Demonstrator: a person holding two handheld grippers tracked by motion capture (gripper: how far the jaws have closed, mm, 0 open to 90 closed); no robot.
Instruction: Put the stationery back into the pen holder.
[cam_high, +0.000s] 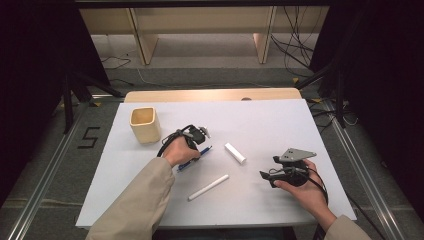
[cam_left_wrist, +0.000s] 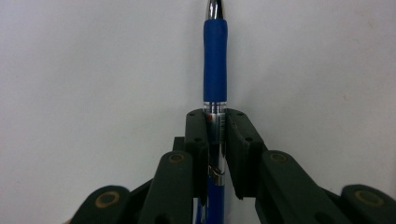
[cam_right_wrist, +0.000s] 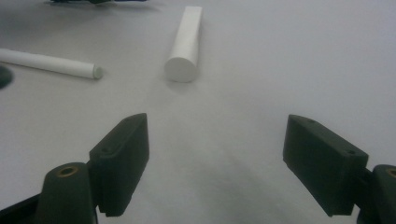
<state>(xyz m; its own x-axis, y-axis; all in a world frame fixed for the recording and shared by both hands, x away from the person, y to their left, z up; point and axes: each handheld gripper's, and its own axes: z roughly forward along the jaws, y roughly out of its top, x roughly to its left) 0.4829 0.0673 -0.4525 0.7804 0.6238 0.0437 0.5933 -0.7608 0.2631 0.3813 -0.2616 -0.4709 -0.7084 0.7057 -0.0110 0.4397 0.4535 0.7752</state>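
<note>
Now, what we see —
left gripper (cam_left_wrist: 215, 140): we have it clamped on the pen (cam_left_wrist: 215, 70), low over the table (cam_high: 270, 120), near the cup (cam_high: 145, 125)
right gripper (cam_right_wrist: 217, 163): jaws wide, nothing between — we rest it on the table, short stick (cam_right_wrist: 186, 42) ahead

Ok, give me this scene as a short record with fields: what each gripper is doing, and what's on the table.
left gripper: jaws shut on the blue pen, which lies on the white table
right gripper: jaws open, nothing between them
short white cylinder: lying loose between the two grippers
long white stick: lying loose nearer the person
wooden cup: upright, far left of the table
</note>
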